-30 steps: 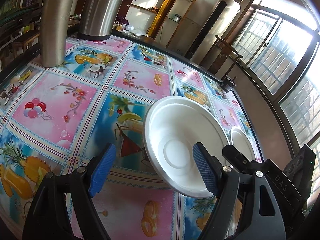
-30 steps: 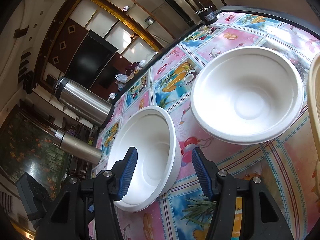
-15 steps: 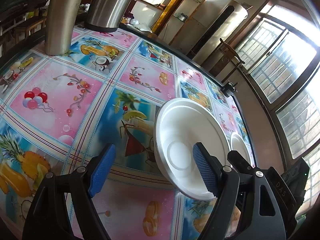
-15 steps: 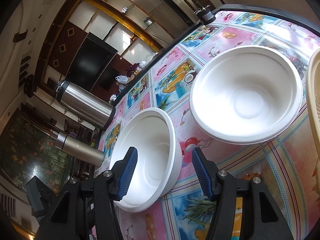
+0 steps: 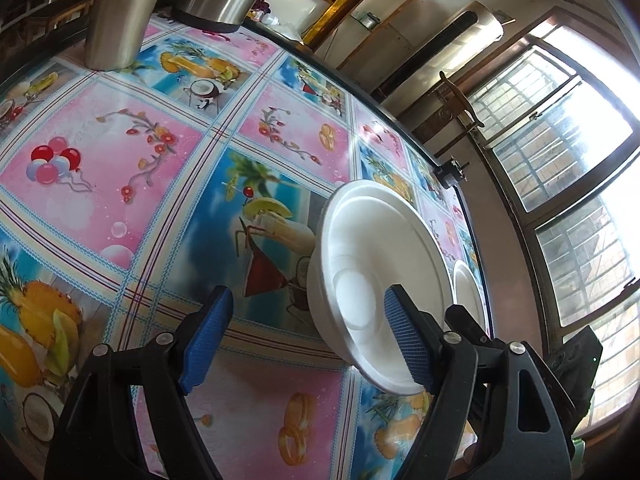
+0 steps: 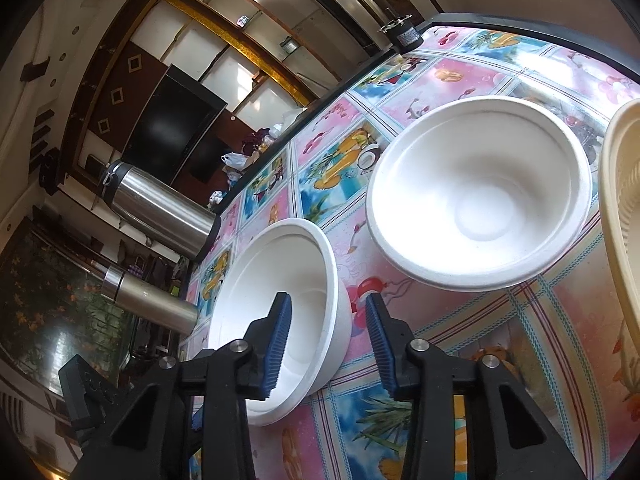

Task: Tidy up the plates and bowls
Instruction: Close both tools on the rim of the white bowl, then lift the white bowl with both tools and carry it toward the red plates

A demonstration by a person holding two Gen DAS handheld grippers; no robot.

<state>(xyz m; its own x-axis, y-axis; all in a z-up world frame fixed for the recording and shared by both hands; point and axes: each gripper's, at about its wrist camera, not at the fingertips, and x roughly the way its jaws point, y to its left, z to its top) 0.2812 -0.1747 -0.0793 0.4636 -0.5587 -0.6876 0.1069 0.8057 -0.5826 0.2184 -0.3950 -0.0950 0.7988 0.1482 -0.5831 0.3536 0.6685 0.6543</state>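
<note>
White foam bowl [image 6: 280, 312] sits with its rim between the right hand-held gripper [image 6: 326, 336]'s part-closed pads, unpinched, likely for stacking; left hand-held gripper [image 5: 308, 340] gapes empty.

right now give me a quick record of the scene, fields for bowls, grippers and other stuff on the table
near bowl: white foam, rim between the right hand-held gripper fingers, not yet clamped
far bowl: white, on the tablecloth, apart from near bowl
left hand-held gripper: open, beside near bowl
cream dish: at right edge
steel flasks: two, at the table's far end
</note>
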